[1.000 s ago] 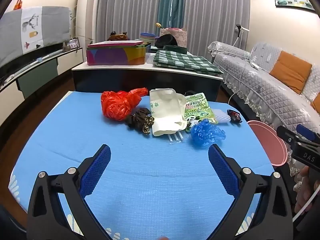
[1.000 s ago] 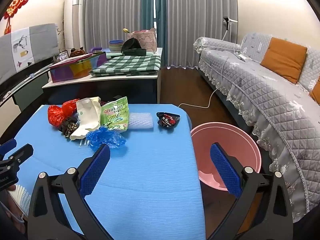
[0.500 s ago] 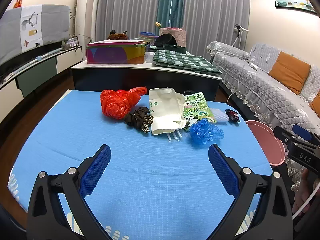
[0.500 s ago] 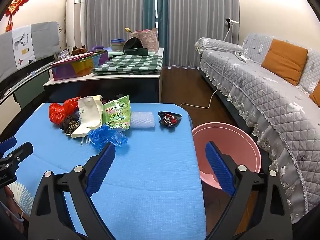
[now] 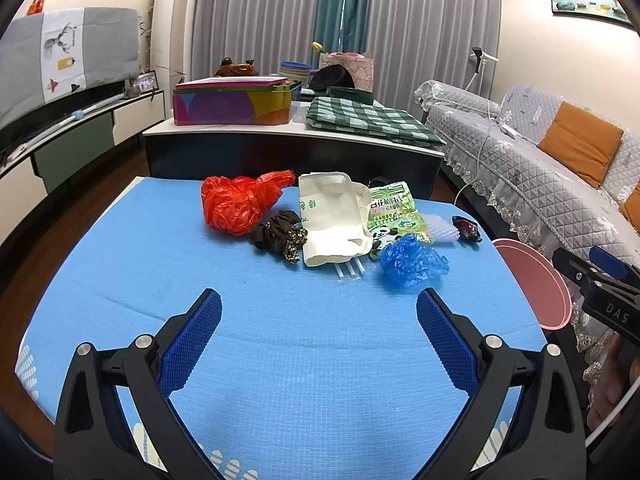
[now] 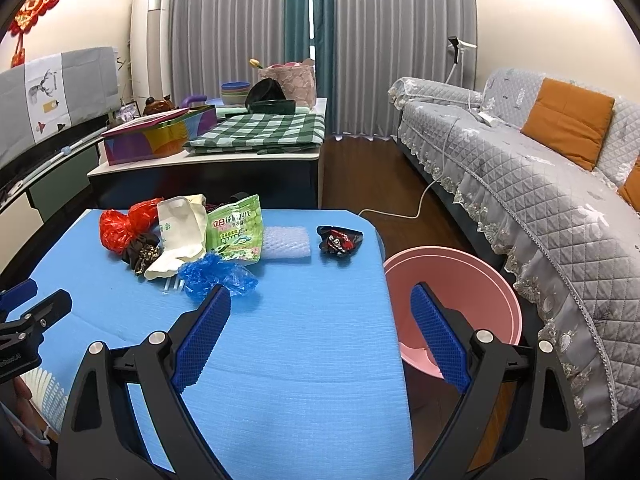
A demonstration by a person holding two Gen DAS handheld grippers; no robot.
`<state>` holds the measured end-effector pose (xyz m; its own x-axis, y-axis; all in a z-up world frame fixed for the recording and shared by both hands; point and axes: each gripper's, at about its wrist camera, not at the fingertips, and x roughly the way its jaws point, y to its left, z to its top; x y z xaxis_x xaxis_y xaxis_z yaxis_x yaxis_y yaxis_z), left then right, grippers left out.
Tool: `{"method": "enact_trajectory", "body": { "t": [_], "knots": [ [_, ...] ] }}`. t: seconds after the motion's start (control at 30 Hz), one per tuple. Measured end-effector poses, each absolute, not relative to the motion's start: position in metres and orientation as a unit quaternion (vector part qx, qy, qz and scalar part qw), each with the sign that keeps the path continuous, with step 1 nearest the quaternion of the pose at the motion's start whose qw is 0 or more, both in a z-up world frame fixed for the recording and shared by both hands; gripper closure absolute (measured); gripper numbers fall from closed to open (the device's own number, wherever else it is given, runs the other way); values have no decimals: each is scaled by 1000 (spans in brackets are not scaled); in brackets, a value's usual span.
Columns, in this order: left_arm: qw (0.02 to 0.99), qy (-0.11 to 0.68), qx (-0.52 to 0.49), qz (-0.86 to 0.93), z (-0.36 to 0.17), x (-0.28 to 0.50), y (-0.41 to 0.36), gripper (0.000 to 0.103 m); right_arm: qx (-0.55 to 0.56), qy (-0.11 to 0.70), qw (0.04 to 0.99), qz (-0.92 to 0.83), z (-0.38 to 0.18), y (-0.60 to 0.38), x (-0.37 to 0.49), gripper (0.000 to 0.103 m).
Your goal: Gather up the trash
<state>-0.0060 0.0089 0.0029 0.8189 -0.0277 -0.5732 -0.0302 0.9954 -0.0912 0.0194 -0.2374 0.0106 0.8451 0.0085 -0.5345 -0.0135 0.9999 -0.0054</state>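
Trash lies at the far side of the blue table [image 5: 280, 360]: a red plastic bag [image 5: 236, 204], a dark brown wrapper [image 5: 280, 236], a white paper bag [image 5: 336, 220], a green snack packet [image 5: 394, 210], a blue plastic wad [image 5: 412, 260], a white foam net [image 6: 286, 242] and a black-red wrapper [image 6: 338, 240]. A pink bin [image 6: 460, 296] stands on the floor right of the table. My left gripper [image 5: 318, 320] is open and empty, short of the trash. My right gripper [image 6: 320, 316] is open and empty, just short of the blue wad [image 6: 218, 274].
A second table [image 5: 296, 136] behind holds a colourful tin box [image 5: 236, 104], a green checked cloth [image 5: 368, 122] and bowls. A grey quilted sofa [image 6: 540, 200] with orange cushions runs along the right. A white cable [image 6: 404, 208] lies on the wooden floor.
Both grippers have moved forward a little toward the trash. The right gripper shifted left and its jaws narrowed slightly. Nothing was picked up.
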Motion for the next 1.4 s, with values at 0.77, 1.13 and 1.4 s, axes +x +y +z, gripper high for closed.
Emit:
{"method": "enact_trajectory", "body": {
  "t": [0.77, 1.13, 1.4],
  "knots": [
    [954, 296, -51, 0, 4, -7, 13, 8, 4, 279, 960, 16, 11, -231, 18, 16],
    [954, 296, -51, 0, 4, -7, 13, 8, 2, 278, 960, 17, 11, -230, 16, 16],
    [954, 297, -51, 0, 4, -7, 12, 8, 1, 278, 960, 18, 11, -228, 15, 16]
  ]
}}
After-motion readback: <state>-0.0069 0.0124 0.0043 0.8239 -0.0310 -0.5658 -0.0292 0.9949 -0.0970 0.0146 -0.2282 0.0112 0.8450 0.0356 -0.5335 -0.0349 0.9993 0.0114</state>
